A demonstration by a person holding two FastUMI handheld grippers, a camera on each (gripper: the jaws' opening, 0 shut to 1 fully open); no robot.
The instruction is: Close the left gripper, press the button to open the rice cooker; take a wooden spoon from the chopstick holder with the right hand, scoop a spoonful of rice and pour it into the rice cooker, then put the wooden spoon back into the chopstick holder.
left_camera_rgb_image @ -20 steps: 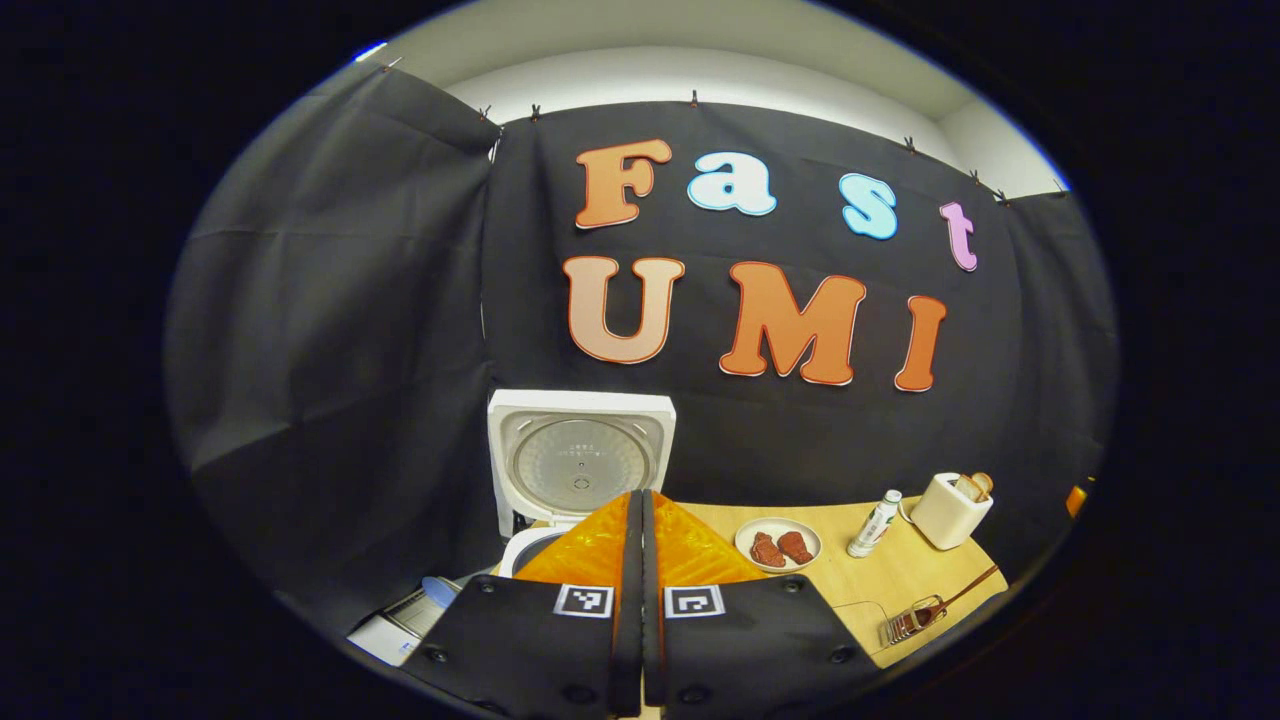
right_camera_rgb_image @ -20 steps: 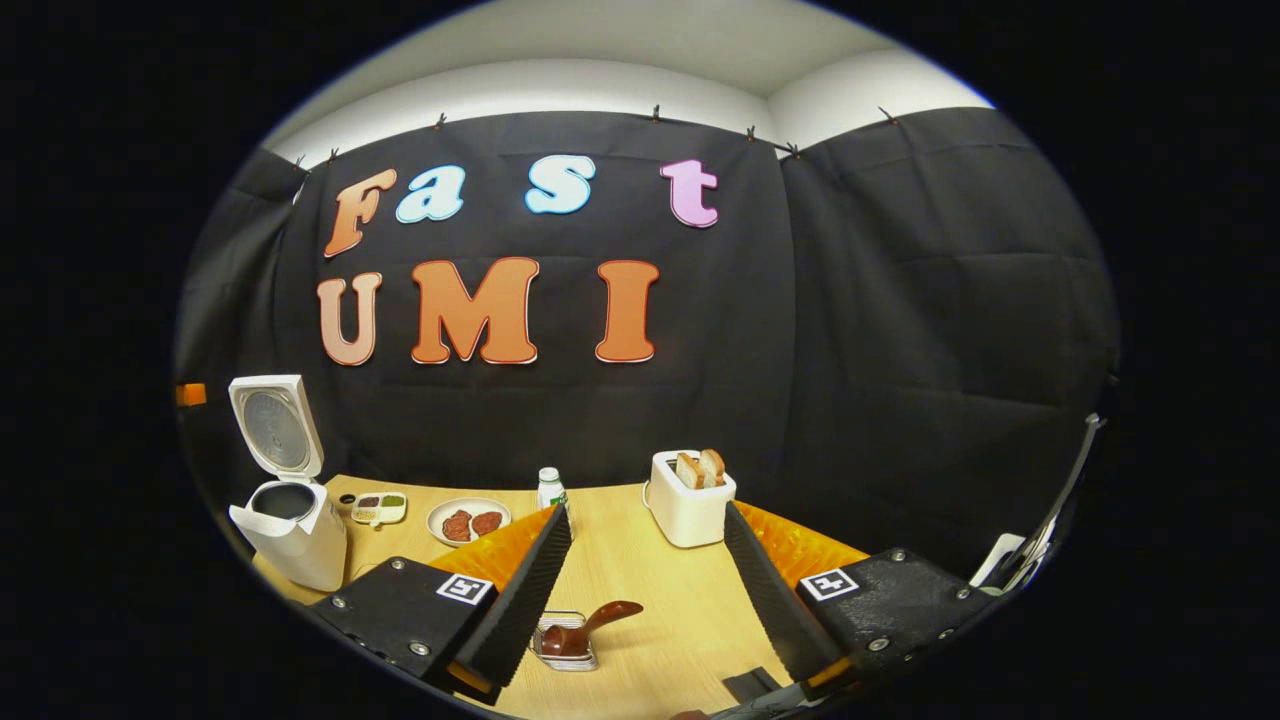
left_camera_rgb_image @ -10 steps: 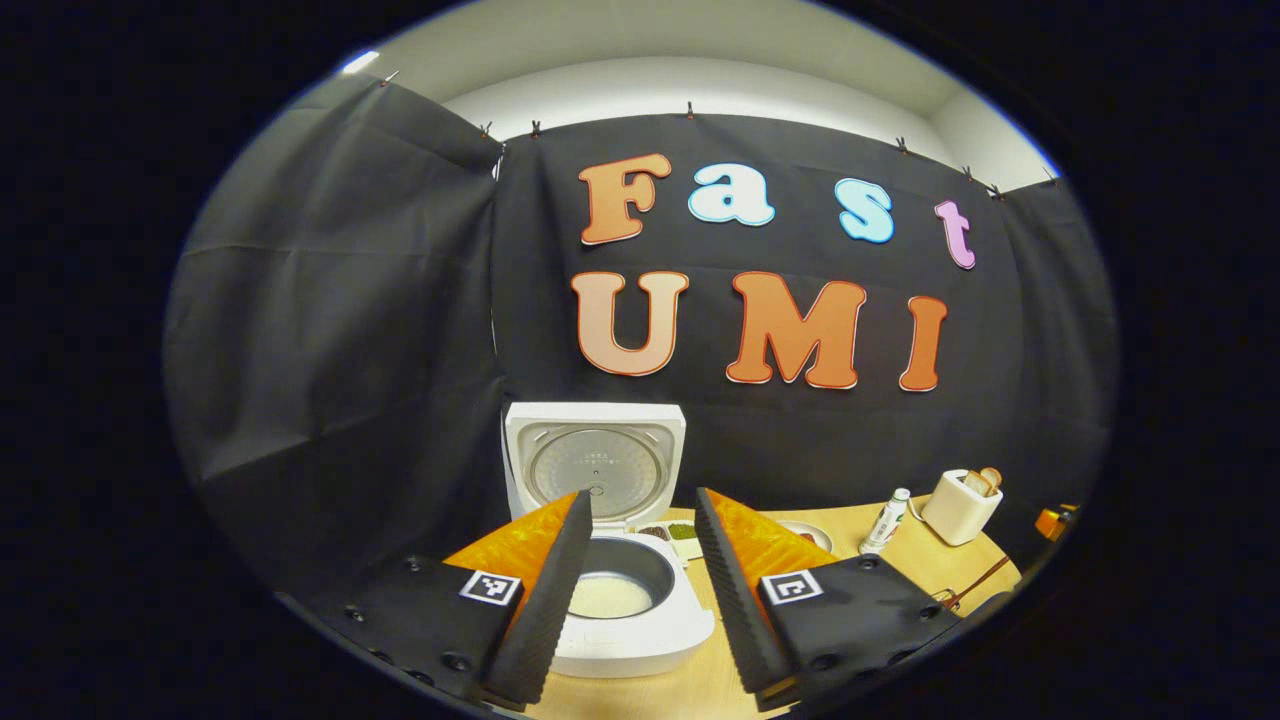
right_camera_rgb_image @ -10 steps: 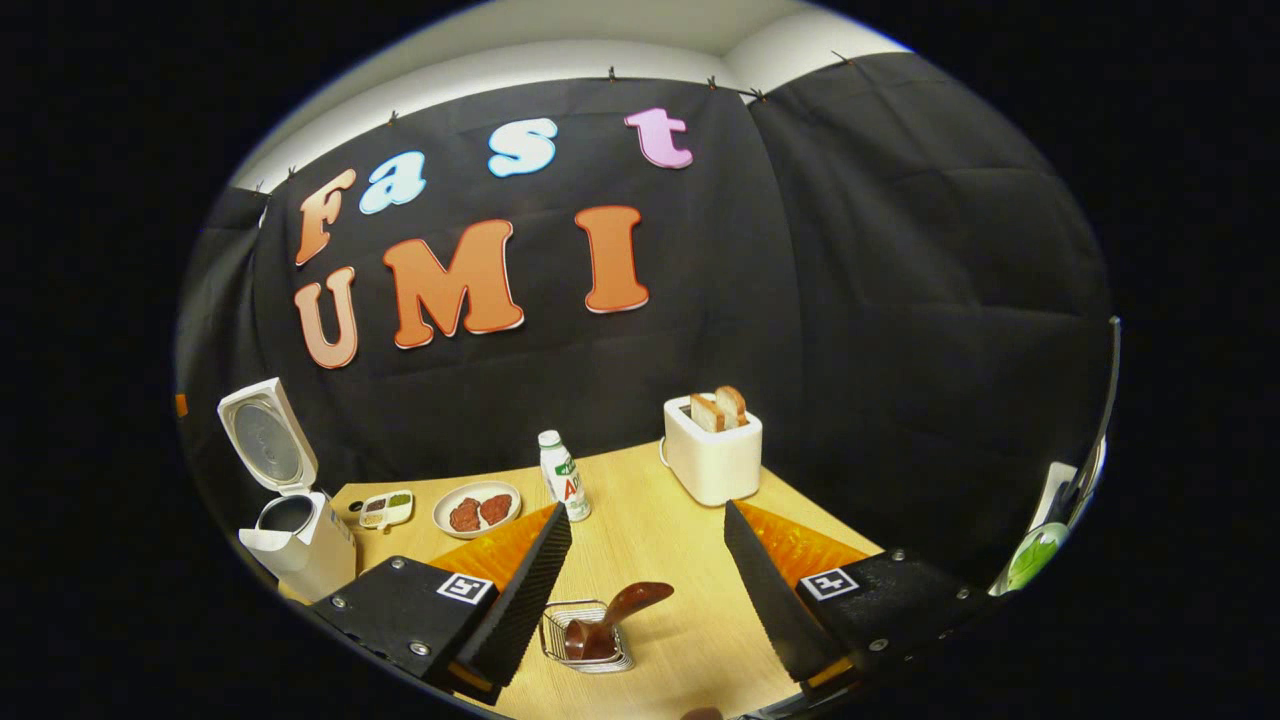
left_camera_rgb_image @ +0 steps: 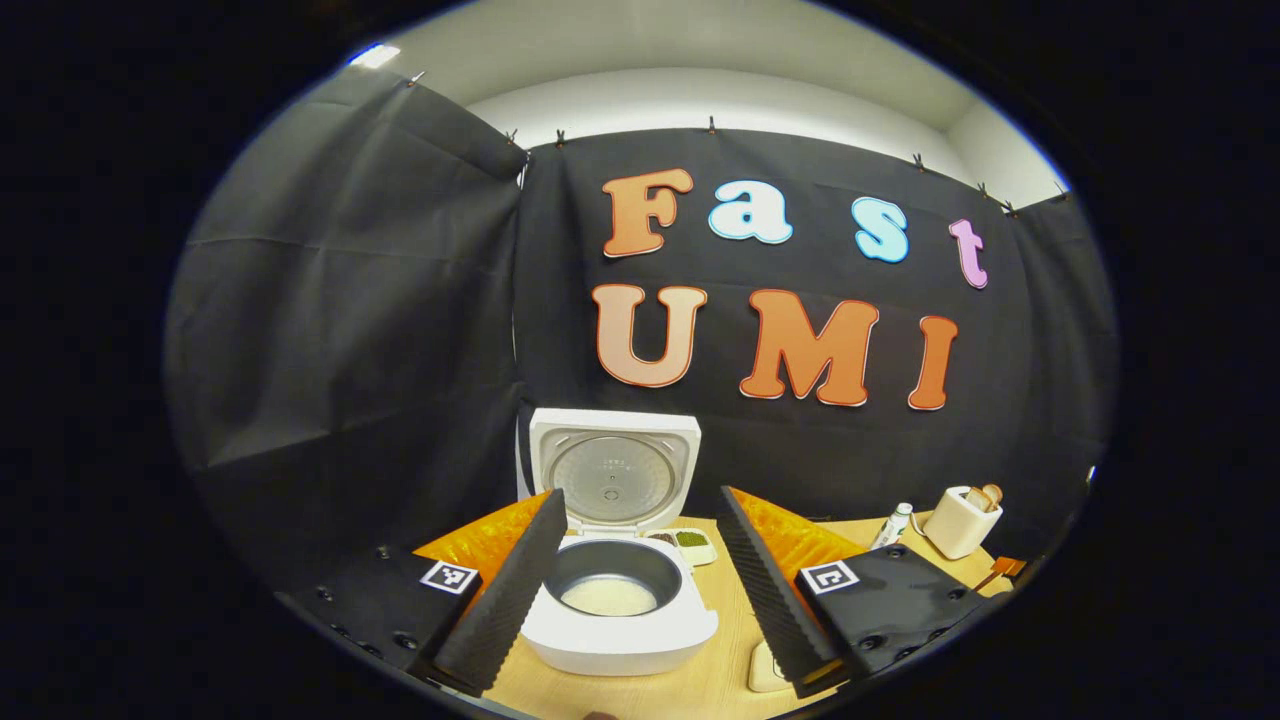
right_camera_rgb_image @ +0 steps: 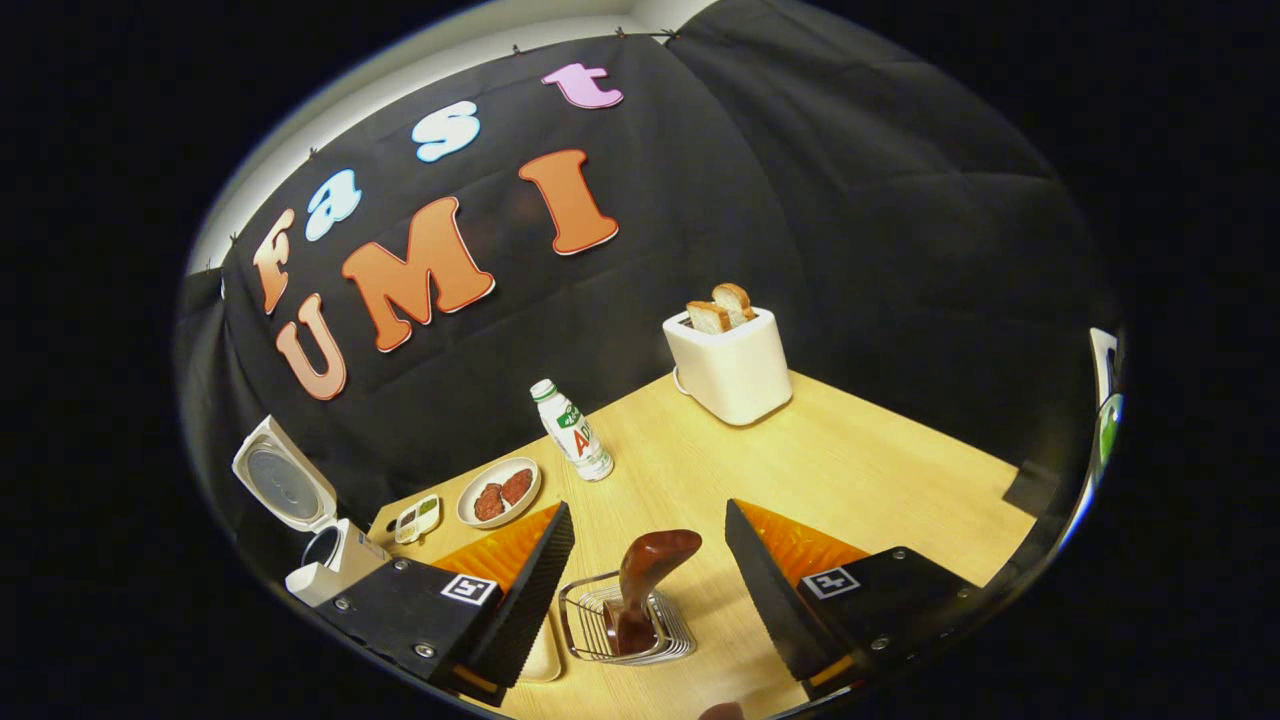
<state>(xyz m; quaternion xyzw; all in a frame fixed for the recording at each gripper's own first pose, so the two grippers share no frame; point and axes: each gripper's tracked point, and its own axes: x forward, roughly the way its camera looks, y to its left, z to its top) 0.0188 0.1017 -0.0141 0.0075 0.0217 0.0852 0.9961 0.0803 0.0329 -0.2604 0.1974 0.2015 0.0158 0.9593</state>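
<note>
Black cloth wall (left_camera_rgb_image: 350,330); white ceiling (left_camera_rgb_image: 700,50) above; light wooden table (right_camera_rgb_image: 850,460).

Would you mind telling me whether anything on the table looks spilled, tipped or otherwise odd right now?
Nothing stands out. The rice cooker sits open with its lid up, the wooden spoon leans in the chopstick holder, and the bottle stands upright.

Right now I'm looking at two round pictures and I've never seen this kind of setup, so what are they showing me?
A person holds a two-finger tool in each hand, and a camera rides on each. The left gripper view looks past the left hand-held gripper, open, at a white rice cooker with its lid up and rice in the pot. The right gripper view looks past the right hand-held gripper, open and holding nothing, down at a wooden spoon standing in a wire chopstick holder. Also on the wooden table: a toaster with bread, a small bottle and a plate of food.
</note>
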